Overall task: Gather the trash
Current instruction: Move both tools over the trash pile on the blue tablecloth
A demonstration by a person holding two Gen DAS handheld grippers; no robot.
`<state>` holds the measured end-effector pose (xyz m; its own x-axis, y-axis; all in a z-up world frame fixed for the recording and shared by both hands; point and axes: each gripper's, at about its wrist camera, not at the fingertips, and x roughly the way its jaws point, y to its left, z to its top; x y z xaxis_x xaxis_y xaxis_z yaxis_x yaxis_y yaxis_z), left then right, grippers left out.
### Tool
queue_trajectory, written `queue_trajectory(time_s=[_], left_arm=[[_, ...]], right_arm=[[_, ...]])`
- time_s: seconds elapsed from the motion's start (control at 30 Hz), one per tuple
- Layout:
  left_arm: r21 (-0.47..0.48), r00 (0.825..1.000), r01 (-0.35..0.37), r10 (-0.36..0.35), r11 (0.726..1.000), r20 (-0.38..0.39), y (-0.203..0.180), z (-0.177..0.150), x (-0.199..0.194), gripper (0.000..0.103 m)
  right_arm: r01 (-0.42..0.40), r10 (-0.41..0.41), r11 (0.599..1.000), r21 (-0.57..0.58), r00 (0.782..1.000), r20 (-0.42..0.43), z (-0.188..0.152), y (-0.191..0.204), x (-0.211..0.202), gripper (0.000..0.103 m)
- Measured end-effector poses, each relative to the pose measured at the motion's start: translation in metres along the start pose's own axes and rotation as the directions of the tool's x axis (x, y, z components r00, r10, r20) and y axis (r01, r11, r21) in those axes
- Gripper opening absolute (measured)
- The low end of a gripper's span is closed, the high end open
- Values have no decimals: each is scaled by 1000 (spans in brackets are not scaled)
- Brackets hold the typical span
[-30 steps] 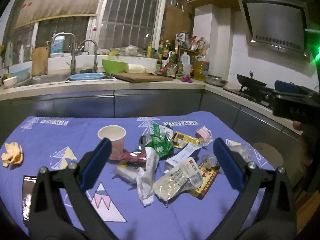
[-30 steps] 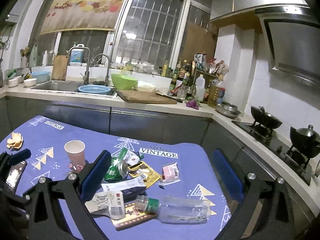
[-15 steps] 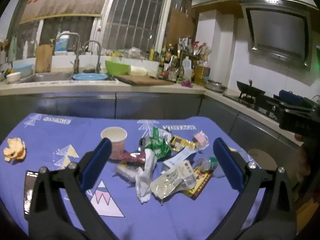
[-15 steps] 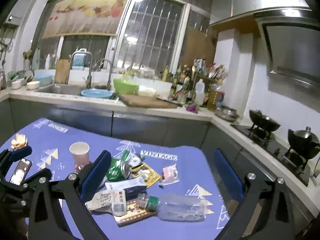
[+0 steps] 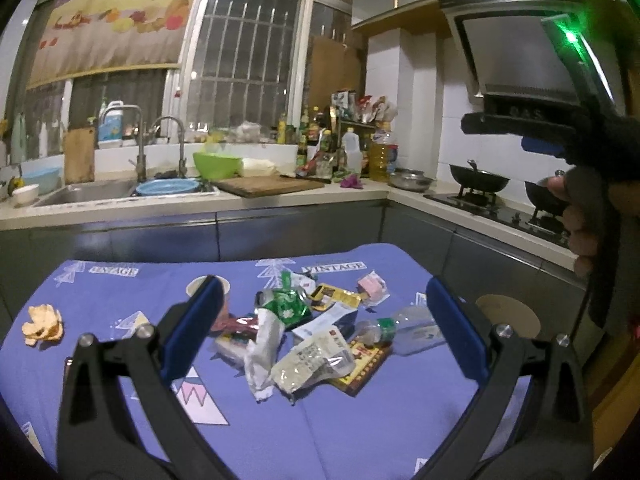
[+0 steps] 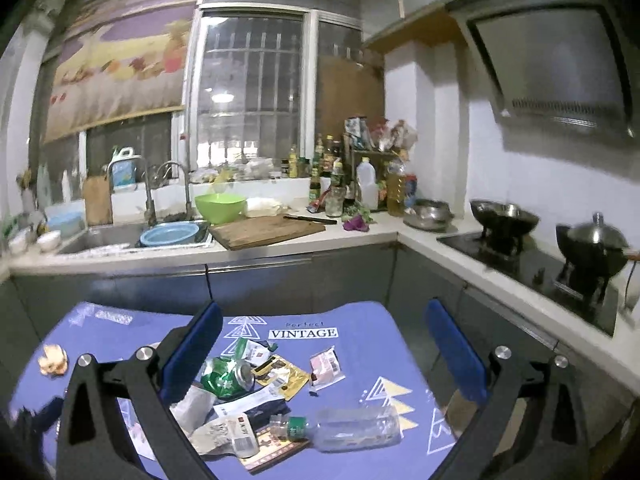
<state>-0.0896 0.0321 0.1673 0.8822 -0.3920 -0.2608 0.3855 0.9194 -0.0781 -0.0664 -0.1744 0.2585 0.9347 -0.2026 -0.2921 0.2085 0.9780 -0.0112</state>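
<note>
Both claws have risen and tipped back over the last second: in the earlier views the trash pile filled the middle of each frame, now it sits low and the kitchen wall and window take up more. The right wrist view is motion-blurred, so that claw looks mid-move. Nothing on the bench (image 5: 360, 432) has shifted; pile looks the same. Judgement: no pickup started yet, and this reads as a reposition before the first grab.

Left claw (image 5: 324, 332): jaws spread wide, holding nothing. The pile lies between and just below its blue pads (image 5: 192, 328). Crushed green can (image 5: 280, 304), white crumpled wrapper (image 5: 262, 344), clear food pouch (image 5: 312, 364) and clear plastic bottle (image 5: 404, 330) with green cap all sit inside the jaw span, none touched. The paper cup (image 5: 224, 292) is half hidden behind the left pad. The orange peel (image 5: 42, 324) lies well apart, far left on the purple cloth.

Right claw (image 6: 324, 356): also wide open and empty. The plastic bottle (image 6: 352, 426) lies low between its pads, nearest thing; green can (image 6: 226, 376) just beside the left pad; pink packet (image 6: 326, 366) near centre, yellow sachet (image 6: 282, 376) beside it. The right claw's body and the hand (image 5: 588, 216) gripping it show at the right edge of the left view, raised well above the bench.

No bin visible in either view.
</note>
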Motion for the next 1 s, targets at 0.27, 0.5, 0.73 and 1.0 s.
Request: queue_trajectory(time_s=[0.27,0.5,0.73,1.0], left_arm=[[8,1000,-11,11,1000,-13,-9,-8,-12,98],[23,1000,-12,12,1000,-16,-13,-11,-15,98],[33,997,-20,22,999,-74,-17,-21,2,98],[-18,988,-95,92,995,-123,10,-25,25,98]], right_arm=[[12,-12,1000,-9,999,-33,-18,-9,-8,97],[-13,10,998,-69,999,-38,-28,-1,-9,97],[-81,72,992,-94,993,-96,-53,14,1,97],[-168,164,985,-23,978,-130,-76,9,8,97]])
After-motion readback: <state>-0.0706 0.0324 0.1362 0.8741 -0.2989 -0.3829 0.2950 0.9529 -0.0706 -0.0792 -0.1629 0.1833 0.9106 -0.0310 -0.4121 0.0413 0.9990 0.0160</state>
